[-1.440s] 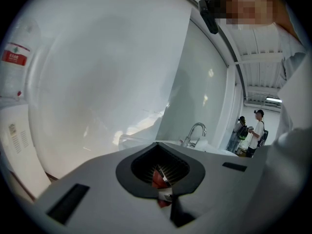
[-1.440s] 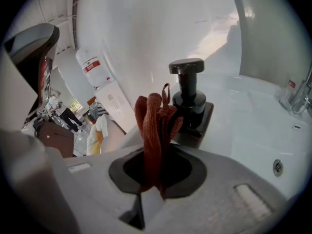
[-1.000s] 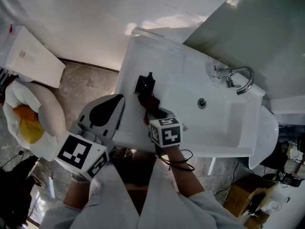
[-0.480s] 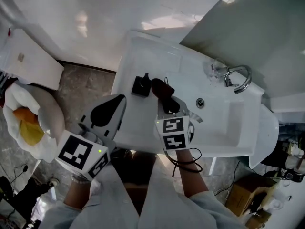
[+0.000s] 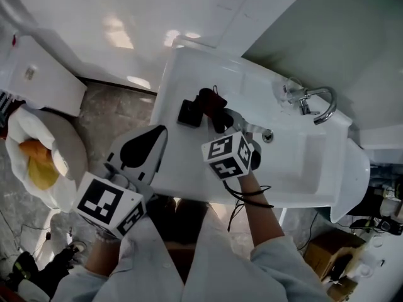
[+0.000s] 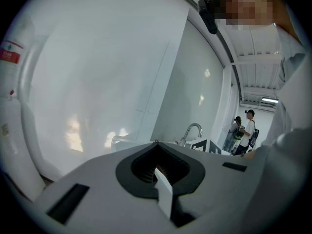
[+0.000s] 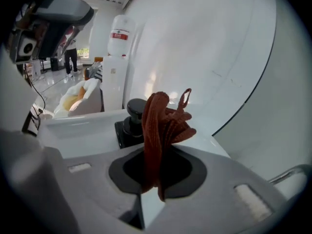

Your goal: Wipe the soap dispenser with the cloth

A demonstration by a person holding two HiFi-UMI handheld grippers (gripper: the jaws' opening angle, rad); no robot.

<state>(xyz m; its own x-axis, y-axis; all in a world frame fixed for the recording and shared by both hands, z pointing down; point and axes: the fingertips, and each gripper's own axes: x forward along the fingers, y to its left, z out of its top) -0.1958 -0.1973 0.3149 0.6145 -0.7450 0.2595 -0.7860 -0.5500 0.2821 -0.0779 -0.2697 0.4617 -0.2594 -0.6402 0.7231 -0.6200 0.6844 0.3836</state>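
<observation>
A black soap dispenser (image 5: 189, 112) (image 7: 130, 122) stands on the left ledge of the white sink (image 5: 296, 175). A dark red cloth (image 5: 213, 108) (image 7: 161, 130) hangs bunched between the jaws of my right gripper (image 5: 221, 119) (image 7: 157, 172), which is shut on it. The cloth sits just right of the dispenser, close to it or touching it. My left gripper (image 5: 141, 150) (image 6: 158, 172) is held low at the sink's left front edge, away from the dispenser; its jaws are together with nothing between them.
A chrome tap (image 5: 315, 104) (image 6: 191, 131) stands at the sink's far right, with a drain (image 5: 267, 135) in the basin. A white bin with a bag (image 5: 41, 159) sits on the floor to the left. People (image 6: 245, 128) stand far off.
My right gripper has carried the cloth from the dispenser's near side up and around to its right side. The left gripper has stayed put.
</observation>
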